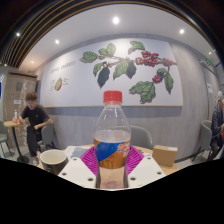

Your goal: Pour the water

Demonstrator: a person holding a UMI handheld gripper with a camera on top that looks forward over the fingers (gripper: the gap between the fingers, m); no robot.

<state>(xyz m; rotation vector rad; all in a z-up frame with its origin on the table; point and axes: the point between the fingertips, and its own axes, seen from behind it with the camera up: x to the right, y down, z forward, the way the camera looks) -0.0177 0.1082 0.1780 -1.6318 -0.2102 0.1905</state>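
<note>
A clear plastic bottle [111, 135] with a red cap and an orange-and-blue label stands upright between my two fingers. My gripper [111, 163] is shut on the bottle, with both pink pads [91, 160] pressing on its lower body at the label. The bottle's base is hidden behind the fingers. A white paper cup [53, 161] with a dark inside stands to the left of the fingers, on the table.
A brown box [164, 155] sits to the right of the fingers. A person [33, 120] sits at a table far left, and another person [218, 122] sits far right. A wall with a leaf mural [130, 68] lies beyond.
</note>
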